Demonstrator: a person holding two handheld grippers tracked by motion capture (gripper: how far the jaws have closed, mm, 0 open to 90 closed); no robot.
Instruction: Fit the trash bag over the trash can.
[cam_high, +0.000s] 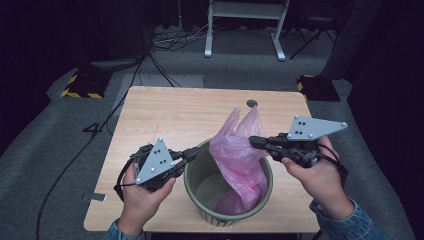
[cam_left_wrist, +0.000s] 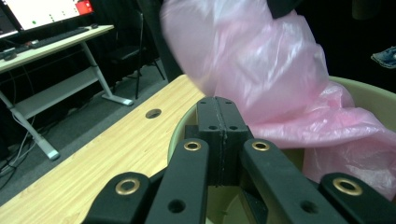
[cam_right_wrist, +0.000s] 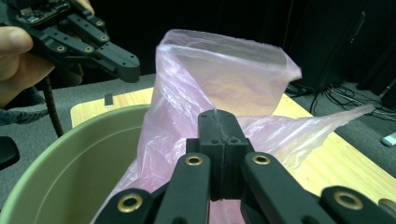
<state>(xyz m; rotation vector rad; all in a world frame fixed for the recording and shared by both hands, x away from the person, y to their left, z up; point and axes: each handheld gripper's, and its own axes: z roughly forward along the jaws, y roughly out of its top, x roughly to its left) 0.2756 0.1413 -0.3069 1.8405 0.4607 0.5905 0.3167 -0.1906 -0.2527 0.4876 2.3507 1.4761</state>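
While clamping the pink plastic bag (cam_high: 240, 155) in the green bin (cam_high: 197, 192), right gripper (cam_high: 252, 141) at 3 o'clock; left gripper (cam_high: 192, 152) pressed together at 9.

A green bin (cam_high: 200, 197) sits at lower centre of the high view, and a pink plastic bag (cam_high: 240, 155) fills its right half and rises above the rim, leaving the bin's left half open. The left gripper (cam_high: 192, 153) touches the bin's left rim and the right gripper (cam_high: 252, 141) presses into the bag from the right, jaws together. The wooden table (cam_high: 170, 115) is bare across its upper half and left side.
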